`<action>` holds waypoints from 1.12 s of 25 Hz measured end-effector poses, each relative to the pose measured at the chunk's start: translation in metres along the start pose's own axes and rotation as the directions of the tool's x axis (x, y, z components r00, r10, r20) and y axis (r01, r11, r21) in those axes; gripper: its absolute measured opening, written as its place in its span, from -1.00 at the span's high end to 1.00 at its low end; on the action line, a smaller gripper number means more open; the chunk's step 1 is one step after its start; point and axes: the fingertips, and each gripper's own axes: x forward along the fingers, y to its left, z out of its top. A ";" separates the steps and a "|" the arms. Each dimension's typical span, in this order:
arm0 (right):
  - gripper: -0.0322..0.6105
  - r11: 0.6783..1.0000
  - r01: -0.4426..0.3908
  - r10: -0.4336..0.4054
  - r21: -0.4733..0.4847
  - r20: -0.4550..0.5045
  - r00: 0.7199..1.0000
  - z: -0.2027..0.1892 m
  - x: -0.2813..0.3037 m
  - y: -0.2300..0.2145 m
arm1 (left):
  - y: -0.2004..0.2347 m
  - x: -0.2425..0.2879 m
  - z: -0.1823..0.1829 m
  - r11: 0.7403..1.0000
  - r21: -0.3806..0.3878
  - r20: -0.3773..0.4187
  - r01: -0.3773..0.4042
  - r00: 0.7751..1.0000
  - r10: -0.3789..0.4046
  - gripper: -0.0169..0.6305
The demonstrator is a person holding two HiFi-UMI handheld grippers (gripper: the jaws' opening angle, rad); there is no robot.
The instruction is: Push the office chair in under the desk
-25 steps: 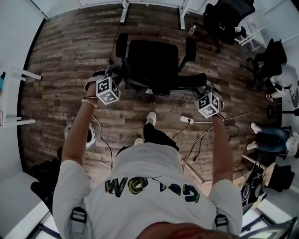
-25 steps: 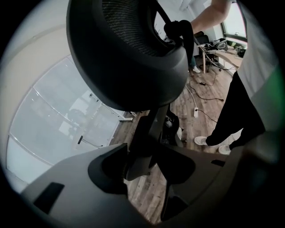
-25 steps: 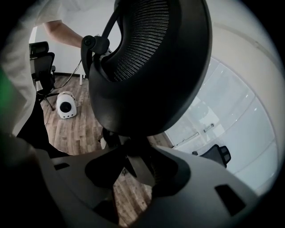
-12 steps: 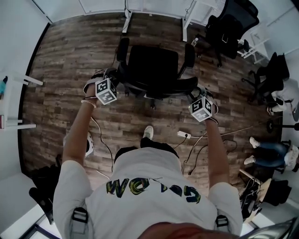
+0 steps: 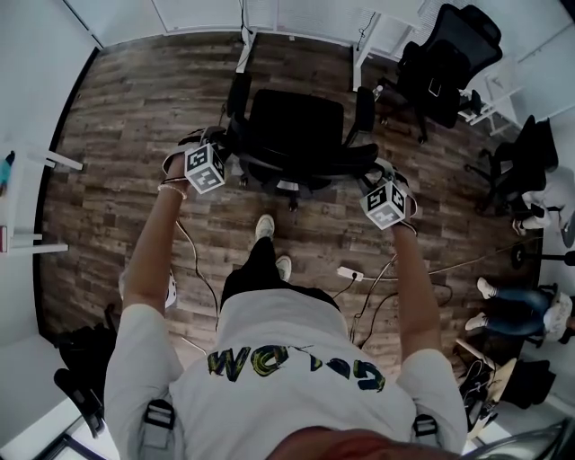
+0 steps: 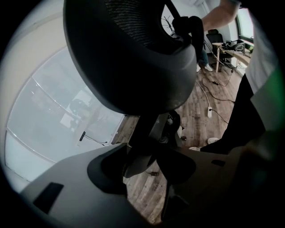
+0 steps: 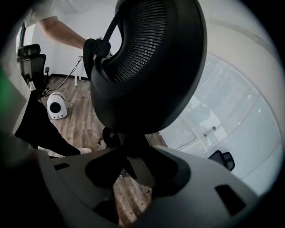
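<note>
A person in a white shirt stands behind a black office chair (image 5: 295, 126) on a wood floor (image 5: 126, 117). The left gripper (image 5: 223, 146) is clamped on the left edge of the backrest (image 5: 305, 163), and the right gripper (image 5: 372, 172) is clamped on its right edge. The chair faces a white desk (image 5: 269, 13) at the far wall, with its seat just short of the desk's legs. Another black chair (image 5: 445, 58) stands at far right. A power strip (image 5: 349, 272) lies near the person's feet.
</note>
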 end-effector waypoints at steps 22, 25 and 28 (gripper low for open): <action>0.33 1.000 -0.004 0.004 0.004 -0.017 1.000 0.017 0.106 -0.127 | 0.133 0.109 0.027 1.000 0.018 0.018 -0.013 1.000 0.013 0.28; 0.33 1.000 -0.012 0.012 0.001 -0.027 1.000 0.021 0.121 -0.143 | 0.151 0.123 0.029 1.000 0.017 0.016 0.002 1.000 -0.002 0.28; 0.33 1.000 -0.015 0.015 0.000 -0.031 0.999 0.024 0.136 -0.159 | 0.168 0.137 0.030 1.000 0.024 0.018 0.001 1.000 -0.001 0.28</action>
